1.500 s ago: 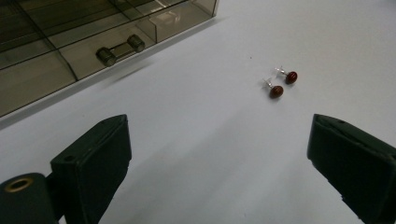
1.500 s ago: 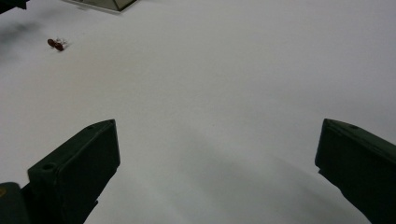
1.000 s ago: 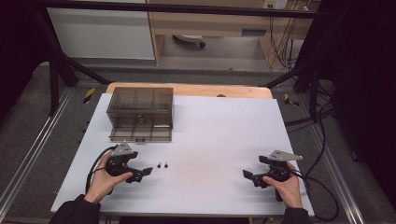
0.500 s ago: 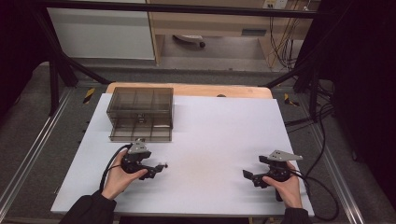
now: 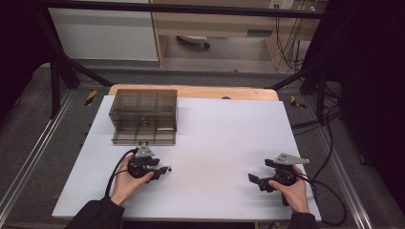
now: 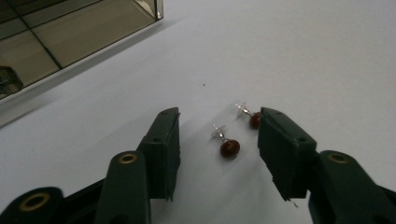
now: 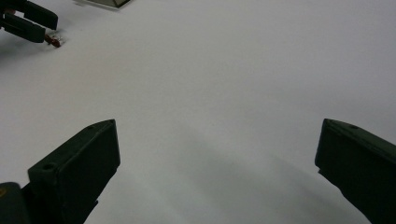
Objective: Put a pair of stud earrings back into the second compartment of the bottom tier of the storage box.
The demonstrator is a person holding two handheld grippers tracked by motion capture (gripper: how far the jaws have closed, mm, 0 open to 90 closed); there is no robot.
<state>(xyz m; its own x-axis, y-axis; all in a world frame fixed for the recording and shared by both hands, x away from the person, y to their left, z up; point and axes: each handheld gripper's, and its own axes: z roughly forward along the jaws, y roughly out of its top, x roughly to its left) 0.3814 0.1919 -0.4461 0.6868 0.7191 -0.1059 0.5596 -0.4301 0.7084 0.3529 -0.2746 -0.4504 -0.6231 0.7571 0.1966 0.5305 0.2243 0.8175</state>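
Both grippers, left [image 5: 165, 170] and right [image 5: 254, 180]: black bodies, black blocky jaws with brass-coloured rivets, grey triangular top plates, black trailing cables. Dark sleeves at both wrists.

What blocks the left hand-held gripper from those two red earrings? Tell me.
Nothing visible. The left hand-held gripper is open, with one earring lying between its jaws on the white table; the other earring sits against the right jaw's tip.
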